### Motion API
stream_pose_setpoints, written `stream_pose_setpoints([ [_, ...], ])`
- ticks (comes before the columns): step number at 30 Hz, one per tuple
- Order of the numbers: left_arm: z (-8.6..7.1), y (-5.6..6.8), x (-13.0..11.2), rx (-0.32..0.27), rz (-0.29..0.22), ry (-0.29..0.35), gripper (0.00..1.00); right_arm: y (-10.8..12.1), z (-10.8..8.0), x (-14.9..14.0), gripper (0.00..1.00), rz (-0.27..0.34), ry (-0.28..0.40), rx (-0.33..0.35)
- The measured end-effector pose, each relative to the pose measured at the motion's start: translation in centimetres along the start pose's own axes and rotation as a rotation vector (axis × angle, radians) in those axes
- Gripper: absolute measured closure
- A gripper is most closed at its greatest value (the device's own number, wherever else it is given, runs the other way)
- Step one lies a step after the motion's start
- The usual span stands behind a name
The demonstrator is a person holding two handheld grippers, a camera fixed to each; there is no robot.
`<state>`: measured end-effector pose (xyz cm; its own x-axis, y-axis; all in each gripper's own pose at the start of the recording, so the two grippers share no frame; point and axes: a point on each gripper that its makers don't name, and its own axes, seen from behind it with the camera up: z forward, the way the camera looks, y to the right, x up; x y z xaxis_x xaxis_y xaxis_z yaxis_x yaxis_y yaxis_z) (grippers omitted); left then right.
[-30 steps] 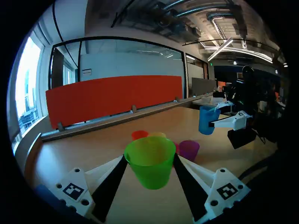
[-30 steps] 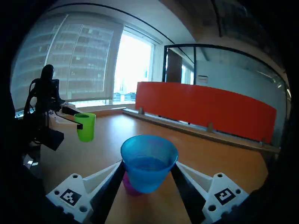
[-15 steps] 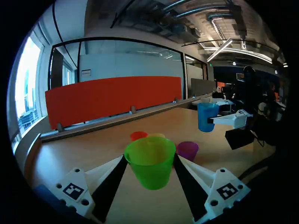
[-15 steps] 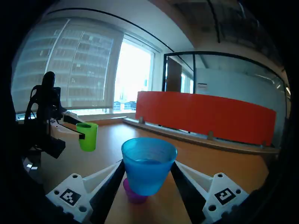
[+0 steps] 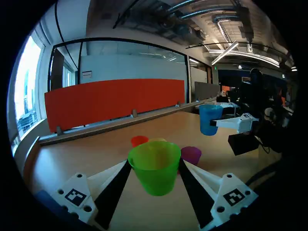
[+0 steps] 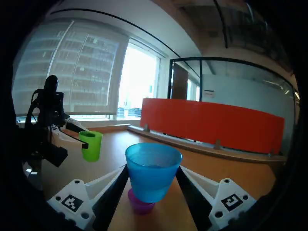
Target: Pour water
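1. Left gripper (image 5: 154,163): the jaws are part-way open, at the width of a cup. Both black fingers press on the sides of a green cup (image 5: 154,171), one on each side.
2. The green cup is upright with its mouth facing up, and it is held clear of the wooden table (image 5: 77,161). I cannot make out any contents.
3. Right gripper (image 6: 152,169): the jaws are set at much the same width. Both fingers bear on a blue cup (image 6: 153,177), which is gripped at mid-height.
4. The blue cup is upright and level. A faint liquid line shows through its wall, a little below the rim.
5. In the right gripper view, a purple cup (image 6: 140,204) stands on the table directly under the blue cup's base. I cannot tell whether the two touch.
6. In the left gripper view, a red cup (image 5: 138,140) and a yellow cup (image 5: 158,139) stand just behind the green cup's rim, and the purple one is to their right. All three are close together.
7. In that view the blue cup is off to the right, raised above the table and well apart from the green cup.
8. An orange-red panel (image 5: 115,100) runs along the far edge of the table. A bright window (image 6: 136,84) is beyond it in the right gripper view.
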<state>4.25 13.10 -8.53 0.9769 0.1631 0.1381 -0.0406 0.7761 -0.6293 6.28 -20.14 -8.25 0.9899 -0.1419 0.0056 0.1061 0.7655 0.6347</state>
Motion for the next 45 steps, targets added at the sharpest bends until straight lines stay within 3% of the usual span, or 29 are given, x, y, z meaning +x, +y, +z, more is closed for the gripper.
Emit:
stream_pose_setpoints([
  [12, 0.2, 0.7, 0.0, -0.024, -0.004, -0.003, 0.13, -0.2, 0.4, 0.4, 0.12, -0.009, -0.011, 0.016],
  [20, 0.3, 1.6, 0.0, -0.048, 0.004, 0.000, 0.13, -0.6, 1.0, 0.7, 0.12, -0.046, -0.027, 0.037],
  [30, 0.5, 2.7, 0.0, -0.069, 0.042, 0.004, 0.13, -1.9, 1.8, 1.4, 0.12, -0.145, -0.057, 0.100],
  [45, 1.3, 3.7, 0.2, -0.098, 0.027, 0.023, 0.13, -4.4, 3.9, 2.1, 0.12, -0.302, -0.090, 0.205],
])
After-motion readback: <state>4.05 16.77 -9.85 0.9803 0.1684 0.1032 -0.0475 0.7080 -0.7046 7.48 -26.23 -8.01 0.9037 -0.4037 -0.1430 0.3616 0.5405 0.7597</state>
